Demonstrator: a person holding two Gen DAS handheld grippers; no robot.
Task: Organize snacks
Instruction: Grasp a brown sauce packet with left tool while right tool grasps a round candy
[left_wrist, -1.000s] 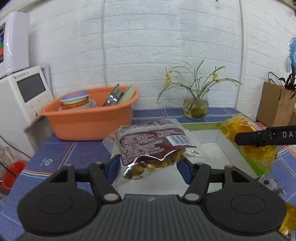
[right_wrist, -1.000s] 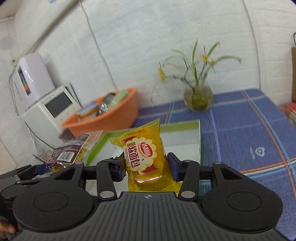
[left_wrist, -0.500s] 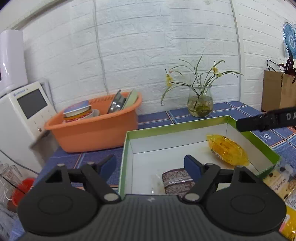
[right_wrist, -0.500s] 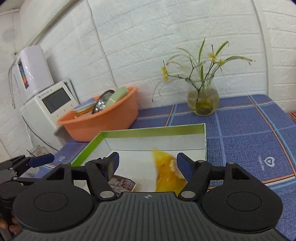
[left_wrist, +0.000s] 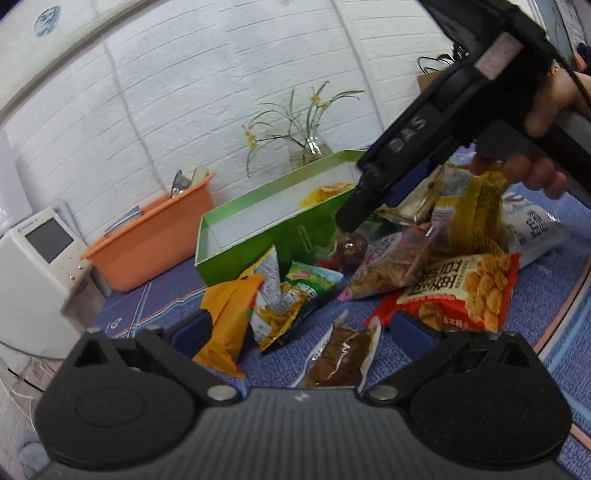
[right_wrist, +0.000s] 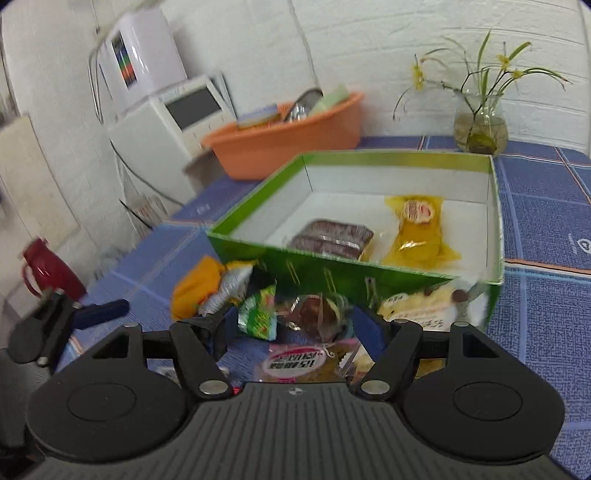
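A green box (right_wrist: 373, 280) with a white inside sits on a table (right_wrist: 546, 221) covered in blue checked cloth. Two snacks lie side by side on the box floor: a brown pack (right_wrist: 332, 238) on the left and a yellow pack (right_wrist: 419, 230) on the right, close together.

Outside the box, against its near wall, a loose heap of snacks lies on the cloth. In the left wrist view an orange bag (left_wrist: 227, 325) lies at the near left, a green bag (left_wrist: 308, 282) just right of it, a small brown pouch (left_wrist: 341, 356) nearest the camera, a pink-edged clear bag (left_wrist: 388, 269) farther back, and a red bag (left_wrist: 461, 291) of fried snacks to the right.

The left tongs (left_wrist: 295, 330) are spread wide with nothing between them, low over the heap; the orange bag lies by the left finger, the red bag by the right finger, and the brown pouch in the gap.

The right tongs (right_wrist: 293, 326) are also spread and empty, over the heap just in front of the box's near wall. A round wrapped sweet (right_wrist: 321, 314) lies between the fingers, though the picture does not show whether they touch it.

Far left stand an orange basin (right_wrist: 288, 136) and a white appliance (right_wrist: 166, 136). A glass vase (right_wrist: 480, 129) with yellow flowers stands far right against a white brick wall.
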